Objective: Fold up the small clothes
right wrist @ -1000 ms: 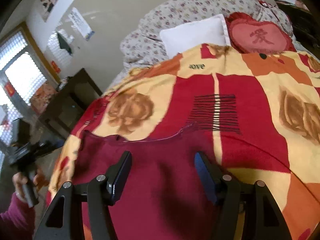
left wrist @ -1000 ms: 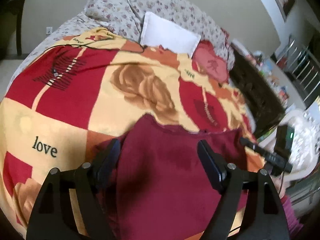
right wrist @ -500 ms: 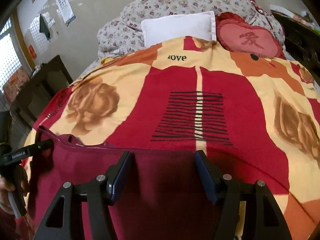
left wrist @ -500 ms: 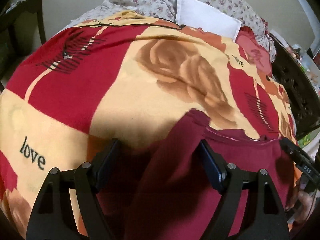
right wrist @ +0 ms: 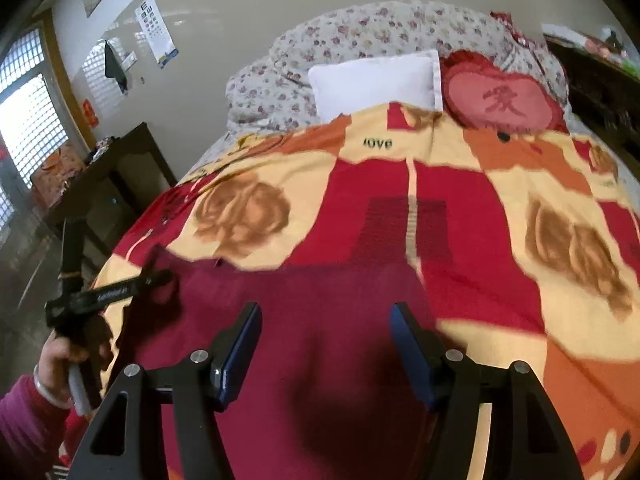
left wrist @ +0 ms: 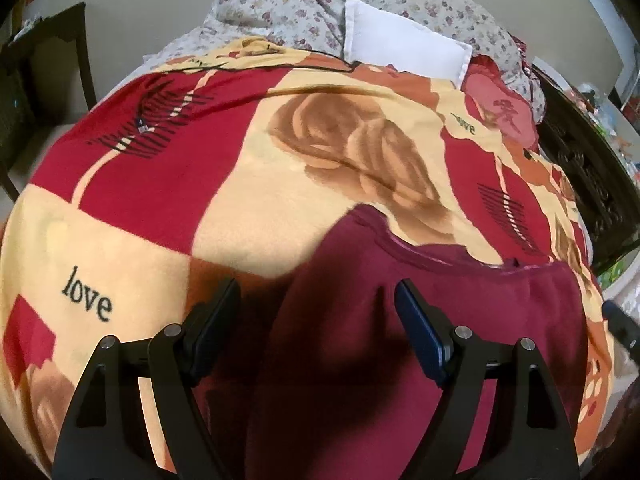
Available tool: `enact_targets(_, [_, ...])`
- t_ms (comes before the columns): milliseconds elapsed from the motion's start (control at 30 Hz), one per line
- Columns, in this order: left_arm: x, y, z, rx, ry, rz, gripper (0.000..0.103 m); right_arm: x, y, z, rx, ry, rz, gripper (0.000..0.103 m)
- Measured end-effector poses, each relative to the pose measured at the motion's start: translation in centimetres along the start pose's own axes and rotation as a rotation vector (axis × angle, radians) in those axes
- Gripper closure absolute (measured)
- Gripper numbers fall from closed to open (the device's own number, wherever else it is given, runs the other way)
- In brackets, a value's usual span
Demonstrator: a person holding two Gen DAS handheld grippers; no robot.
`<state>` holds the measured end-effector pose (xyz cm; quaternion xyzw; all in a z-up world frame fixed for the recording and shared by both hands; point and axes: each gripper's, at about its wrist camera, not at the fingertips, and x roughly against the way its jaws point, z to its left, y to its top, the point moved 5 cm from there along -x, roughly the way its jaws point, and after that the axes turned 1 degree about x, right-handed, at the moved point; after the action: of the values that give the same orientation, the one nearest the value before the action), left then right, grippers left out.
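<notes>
A dark red garment (left wrist: 460, 320) lies spread flat on a red, yellow and orange blanket (left wrist: 200, 208), neckline toward the pillows. My left gripper (left wrist: 318, 320) is open and empty, hovering over the garment's left edge. My right gripper (right wrist: 326, 344) is open and empty over the garment (right wrist: 320, 300) near its right side. The left gripper also shows in the right wrist view (right wrist: 112, 292), held by a hand at the garment's left corner.
A white pillow (right wrist: 376, 80), a red heart cushion (right wrist: 500, 100) and a flowered quilt (left wrist: 360, 4) lie at the head of the bed. Dark wooden furniture stands on both sides of the bed (right wrist: 100, 184), (left wrist: 592, 160).
Both grippers have stayed open. The left gripper has shifted to the garment's left edge and tilted up a little. The right view has swung slightly and pulled back over the garment.
</notes>
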<state>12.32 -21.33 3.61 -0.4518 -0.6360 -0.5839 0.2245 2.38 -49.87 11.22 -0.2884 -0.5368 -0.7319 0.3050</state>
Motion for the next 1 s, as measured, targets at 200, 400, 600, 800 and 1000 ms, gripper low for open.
enact_targets(200, [1.0,-0.6,-0.4,-0.006,-0.002,-0.001,0.023,-3.7,-3.2,-3.1,-0.079,-0.045,0.102,0.039])
enact_targets(400, [0.6,-0.2,0.0,0.011,0.005,0.009,0.023,-2.4,-2.5,-3.3,-0.133,-0.013,0.088,0.039])
enact_targets(600, [-1.5,0.9,1.8,0.112,-0.004,0.027,0.023,1.2,-4.7,-1.4,-0.074,0.004,0.094,0.039])
enact_targets(800, [-3.2,1.0,2.3,0.133,0.003,0.053,0.022,-1.1,-8.4,-1.3,-0.01,-0.044,0.194,0.039])
enact_targets(1000, [-0.2,0.1,1.8,0.09,0.024,0.021,0.022,0.2,-7.7,-0.6,-0.025,-0.03,0.177,0.039])
